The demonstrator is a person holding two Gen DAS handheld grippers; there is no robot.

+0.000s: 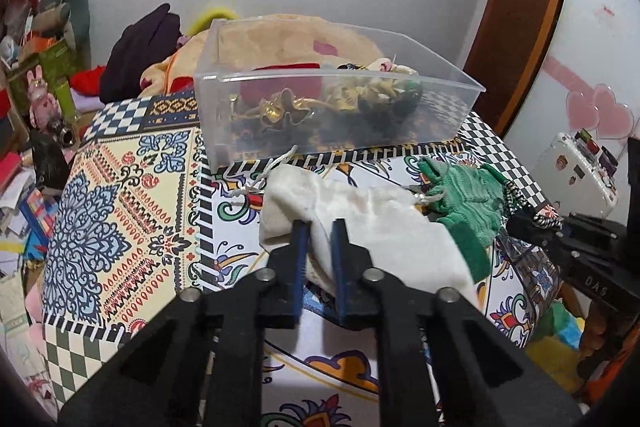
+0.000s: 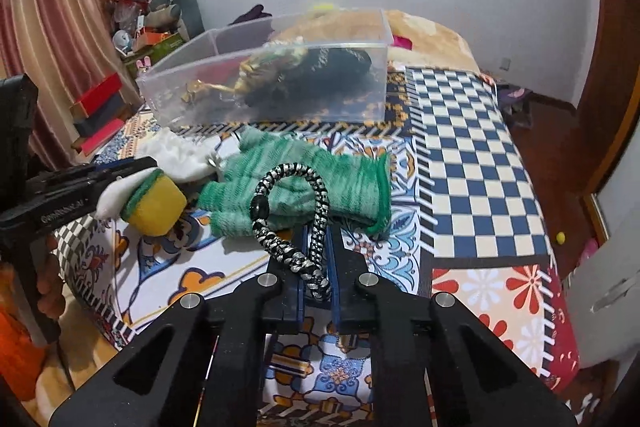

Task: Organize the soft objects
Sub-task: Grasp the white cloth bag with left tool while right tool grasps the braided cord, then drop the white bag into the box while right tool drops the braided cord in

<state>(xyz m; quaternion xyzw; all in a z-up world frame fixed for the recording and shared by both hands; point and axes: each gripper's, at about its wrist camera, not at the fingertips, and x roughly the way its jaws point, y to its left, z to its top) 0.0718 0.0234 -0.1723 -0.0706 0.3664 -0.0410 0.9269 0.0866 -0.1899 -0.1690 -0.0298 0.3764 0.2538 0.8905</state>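
My left gripper is shut on a white drawstring cloth bag on the patterned tablecloth. It shows from the side in the right wrist view, with white cloth at its tip. My right gripper is shut on a black-and-white braided cord loop, which lies over a green knit glove. The glove also shows in the left wrist view. A clear plastic bin behind holds gold and dark soft items; it also shows in the right wrist view.
A yellow sponge with a green edge lies by the left gripper. The table has a checkered right part and drops off at the right edge. Cluttered shelves and boxes stand at the left; a bed with blankets lies behind.
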